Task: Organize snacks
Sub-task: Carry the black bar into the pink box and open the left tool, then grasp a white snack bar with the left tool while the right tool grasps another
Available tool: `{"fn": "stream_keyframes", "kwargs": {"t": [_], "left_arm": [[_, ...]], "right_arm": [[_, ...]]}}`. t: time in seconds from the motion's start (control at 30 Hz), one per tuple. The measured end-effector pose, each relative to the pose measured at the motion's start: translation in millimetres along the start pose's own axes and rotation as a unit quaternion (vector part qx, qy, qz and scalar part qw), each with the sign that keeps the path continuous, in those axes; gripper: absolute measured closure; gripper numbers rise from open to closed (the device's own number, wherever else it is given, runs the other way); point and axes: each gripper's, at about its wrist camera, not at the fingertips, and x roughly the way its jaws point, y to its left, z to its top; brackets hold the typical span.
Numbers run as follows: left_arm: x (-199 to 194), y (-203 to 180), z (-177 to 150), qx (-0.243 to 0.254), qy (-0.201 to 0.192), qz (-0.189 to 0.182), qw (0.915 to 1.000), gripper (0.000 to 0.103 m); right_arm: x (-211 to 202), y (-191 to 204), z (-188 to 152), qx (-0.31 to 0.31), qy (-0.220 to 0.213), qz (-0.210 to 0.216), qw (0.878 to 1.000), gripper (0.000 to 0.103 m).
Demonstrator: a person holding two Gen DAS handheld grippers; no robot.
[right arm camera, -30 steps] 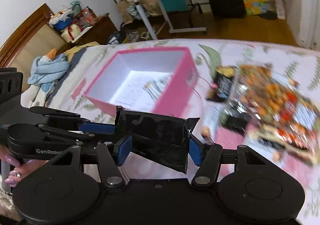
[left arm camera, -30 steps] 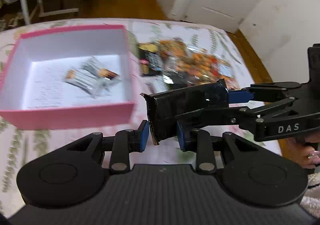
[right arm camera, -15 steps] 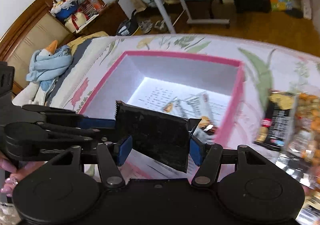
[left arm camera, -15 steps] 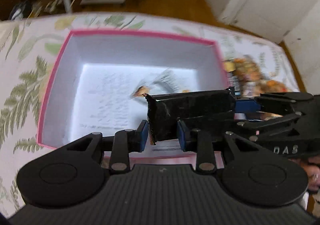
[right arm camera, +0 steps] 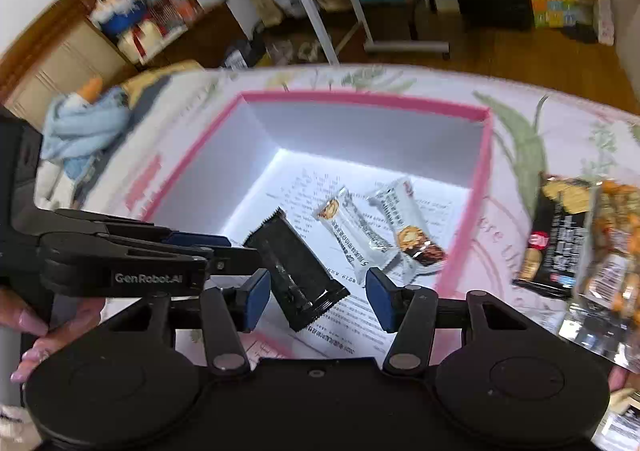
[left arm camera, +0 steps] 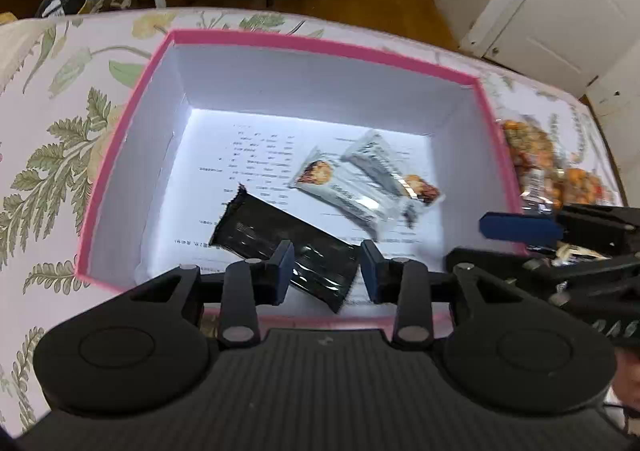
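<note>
The glossy black foil snack packet (left arm camera: 280, 247) lies inside the pink-rimmed white cardboard box (left arm camera: 320, 45), both the left gripper (left arm camera: 324, 271) and right gripper (right arm camera: 316, 295) spread apart, gripping nothing; next, I judge, fetch from the heap of loose snack packets (right arm camera: 592, 235) beside it.

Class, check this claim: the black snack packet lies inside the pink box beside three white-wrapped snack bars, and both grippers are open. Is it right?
Not quite: the left wrist view shows two white-wrapped snack bars, not three. The black snack packet does lie in the pink box, and the left gripper and right gripper are open.
</note>
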Motion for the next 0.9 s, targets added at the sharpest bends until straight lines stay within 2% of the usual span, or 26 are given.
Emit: {"fn": "stream_keyframes", "kwargs": {"t": [0.1, 0.27, 0.33, 0.43, 0.53, 0.6, 0.7, 0.8, 0.9], "left_arm": [[-25.0, -16.7, -6.1, 0.022, -0.012, -0.005, 0.9997, 0.066], [-64.4, -57.4, -15.9, 0.075, -0.036, -0.016, 0.9964, 0.065], [-76.1, -76.1, -22.5, 0.091, -0.05, -0.02, 0.9944, 0.065], [-82.6, -102.8, -34.4, 0.103, -0.061, -0.034, 0.9922, 0.064], [-79.9, -130.9, -46.5, 0.12, -0.067, -0.041, 0.9897, 0.064], [-74.9, -149.0, -52.9, 0.136, -0.07, -0.04, 0.9874, 0.064], [-60.9, -174.1, -59.0, 0.151, -0.063, -0.044, 0.9855, 0.064], [-36.4, -193.9, -62.3, 0.153, -0.04, -0.057, 0.9858, 0.064], [-6.7, -212.3, -68.4, 0.169, -0.046, -0.025, 0.9841, 0.064]], "right_arm": [[-39.9, -6.6, -9.8, -0.012, -0.034, 0.005, 0.999, 0.043], [-101.9, -31.7, -20.9, -0.029, -0.073, -0.025, 0.997, 0.042], [-125.9, -48.1, -33.4, -0.026, -0.089, -0.029, 0.995, 0.038], [-152.2, -74.3, -62.8, 0.001, -0.136, -0.044, 0.99, 0.038], [-168.6, -95.3, -93.1, 0.013, -0.161, -0.048, 0.986, 0.037], [-174.7, -107.2, -110.4, 0.014, -0.176, -0.069, 0.982, 0.036], [-172.7, -122.0, -129.4, 0.022, -0.173, -0.107, 0.979, 0.033], [-162.3, -138.0, -141.3, 0.009, -0.146, -0.126, 0.981, 0.033], [-152.5, -151.2, -148.0, -0.015, -0.121, -0.127, 0.984, 0.034]]}}
